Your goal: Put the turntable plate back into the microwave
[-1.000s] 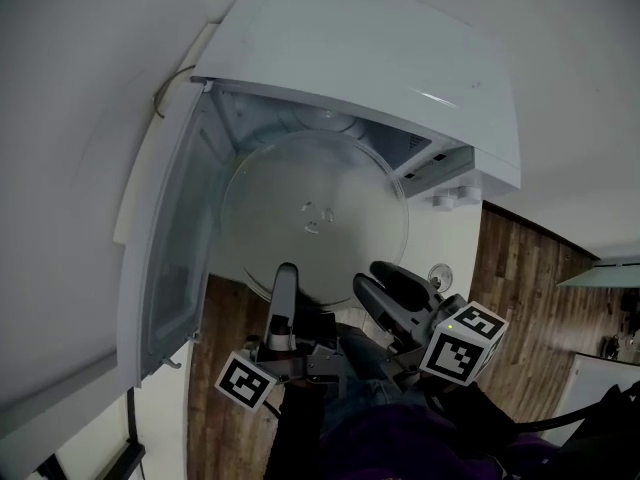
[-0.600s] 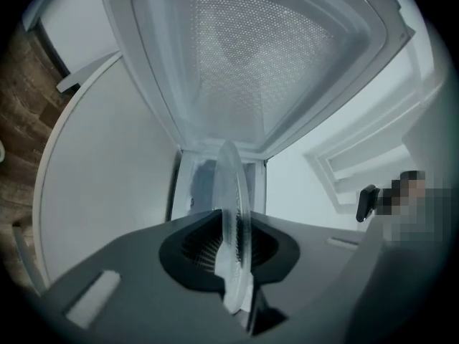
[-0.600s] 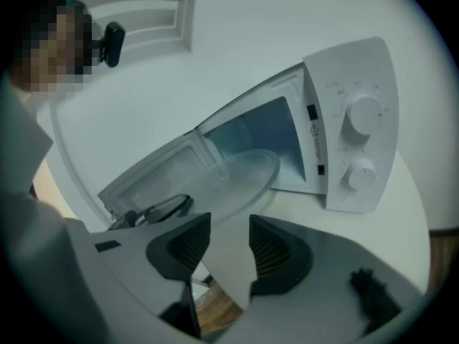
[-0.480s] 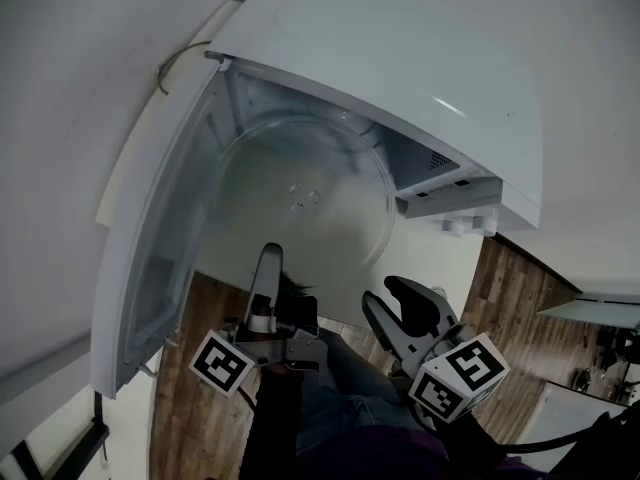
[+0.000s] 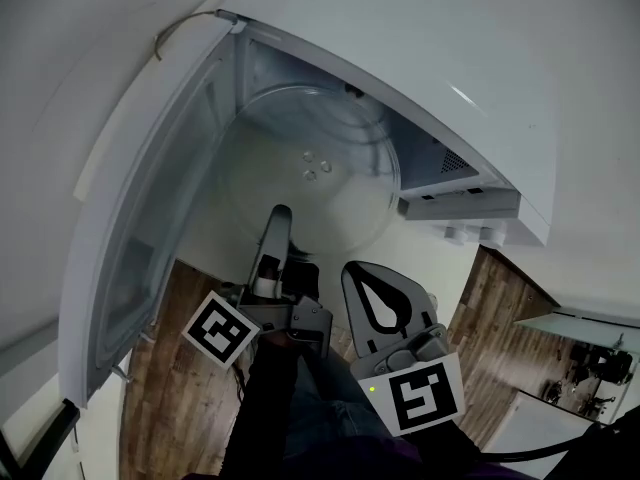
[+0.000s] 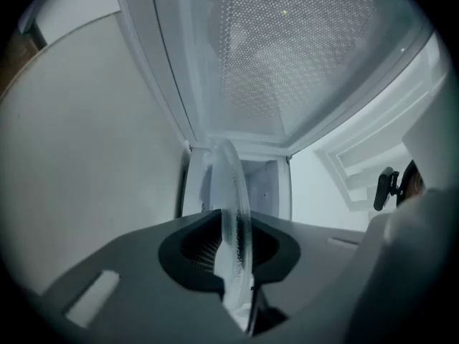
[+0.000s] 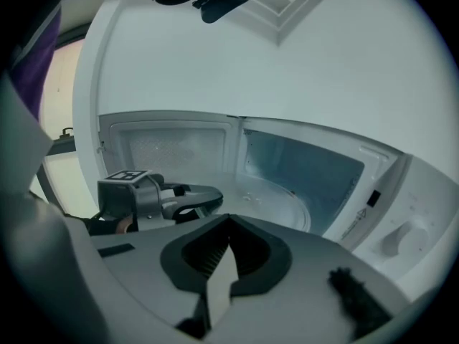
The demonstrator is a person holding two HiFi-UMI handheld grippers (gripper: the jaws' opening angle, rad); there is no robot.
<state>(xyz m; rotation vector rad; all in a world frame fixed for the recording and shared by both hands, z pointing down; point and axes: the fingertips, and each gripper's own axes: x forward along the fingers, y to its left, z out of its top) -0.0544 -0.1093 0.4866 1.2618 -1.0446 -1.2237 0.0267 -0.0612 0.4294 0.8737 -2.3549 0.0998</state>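
Observation:
The clear glass turntable plate lies flat in the mouth of the open white microwave. My left gripper is shut on the plate's near rim. The rim stands edge-on between its jaws, which have just been opening slightly. In the right gripper view the plate lies on the cavity floor, with the left gripper at its edge. My right gripper hangs just right of the left one, clear of the plate. Its jaws have just closed, and in its own view the right gripper holds nothing.
The microwave door stands swung open at the left, and its mesh window fills the top of the left gripper view. Control knobs sit at the microwave's right front. Wood floor shows below.
The plate has slid deeper into the cavity with my left gripper following it. My right gripper has rolled over and its jaws have gone from wide open to shut.

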